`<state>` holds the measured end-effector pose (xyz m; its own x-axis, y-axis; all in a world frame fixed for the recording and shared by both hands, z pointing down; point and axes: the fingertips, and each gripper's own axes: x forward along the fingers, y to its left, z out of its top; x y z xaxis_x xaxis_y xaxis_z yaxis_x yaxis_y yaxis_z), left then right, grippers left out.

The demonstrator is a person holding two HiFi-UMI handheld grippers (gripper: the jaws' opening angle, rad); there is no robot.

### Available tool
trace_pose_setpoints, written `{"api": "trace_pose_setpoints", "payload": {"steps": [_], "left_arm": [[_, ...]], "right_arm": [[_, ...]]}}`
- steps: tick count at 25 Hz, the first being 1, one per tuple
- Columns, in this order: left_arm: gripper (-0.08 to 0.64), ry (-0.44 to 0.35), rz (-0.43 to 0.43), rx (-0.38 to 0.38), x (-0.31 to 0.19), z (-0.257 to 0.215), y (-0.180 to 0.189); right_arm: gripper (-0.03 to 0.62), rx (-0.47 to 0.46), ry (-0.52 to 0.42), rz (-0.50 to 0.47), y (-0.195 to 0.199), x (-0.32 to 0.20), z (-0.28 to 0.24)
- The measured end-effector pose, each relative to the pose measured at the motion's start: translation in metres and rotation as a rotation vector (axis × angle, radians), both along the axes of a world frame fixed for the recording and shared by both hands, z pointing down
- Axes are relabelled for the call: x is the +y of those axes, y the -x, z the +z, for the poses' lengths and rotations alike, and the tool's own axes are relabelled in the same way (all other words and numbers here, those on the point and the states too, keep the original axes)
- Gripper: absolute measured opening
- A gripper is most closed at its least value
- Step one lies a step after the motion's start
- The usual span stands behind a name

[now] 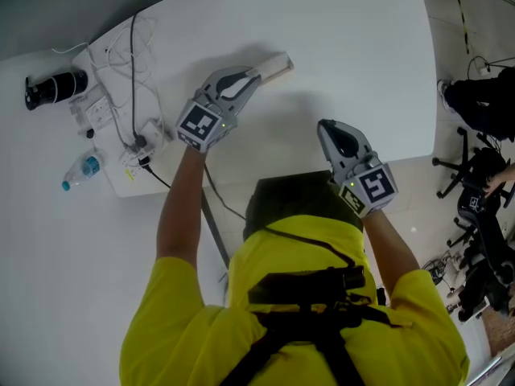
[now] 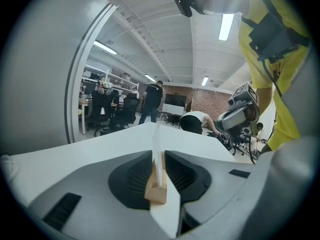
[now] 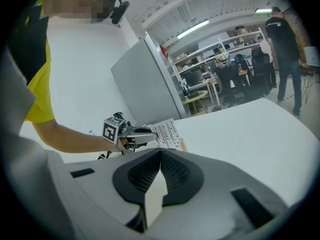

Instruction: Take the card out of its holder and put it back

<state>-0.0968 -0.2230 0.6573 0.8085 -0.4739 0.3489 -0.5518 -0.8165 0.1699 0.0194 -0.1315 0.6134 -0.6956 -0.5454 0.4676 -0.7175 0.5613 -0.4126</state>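
On white surface [image 1: 346, 47], in wooden holder [image 2: 156, 193]: card [image 3: 166, 130], rows of black print too small to read. Left tool [image 1: 258, 74] barely parted around card. Right tool [image 3: 160, 152] pressed together, empty, well apart from card.

This is an open-plan office or lab workroom: the left gripper view shows strip lights [image 2: 226, 26] at 1 o'clock, a brick wall [image 2: 210, 101] at 3 o'clock and black office chairs [image 2: 112, 111] at desks at 9 o'clock. The right gripper view has stocked shelves [image 3: 220, 51] at 1 o'clock, and the head view shows cables [image 1: 133, 71] at 10 o'clock on the white tabletop [image 1: 338, 55].
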Motion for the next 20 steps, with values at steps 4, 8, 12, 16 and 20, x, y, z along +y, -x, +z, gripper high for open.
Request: {"api": "trace_pose_setpoints", "payload": {"steps": [4, 8, 12, 16, 20], "left_arm": [[0.164, 0.001, -0.118, 0.031, 0.007, -0.022, 0.016], [0.163, 0.014, -0.338, 0.12, 0.03, -0.076, 0.05], [0.146, -0.086, -0.446, 0.197, 0.037, -0.144, 0.07], [0.016, -0.163, -0.446, 0.221, 0.066, -0.211, 0.068], [0.015, -0.244, -0.477, 0.232, 0.083, -0.267, 0.061]], "right_arm": [[0.006, -0.006, -0.022, 0.006, 0.0, -0.005, -0.01], [0.006, -0.009, -0.074, 0.007, 0.001, -0.009, -0.051], [0.006, -0.019, -0.206, 0.004, 0.007, -0.039, -0.1], [0.006, -0.028, -0.269, -0.003, 0.012, -0.031, -0.149], [0.006, -0.041, -0.328, -0.017, 0.013, -0.022, -0.188]]}}
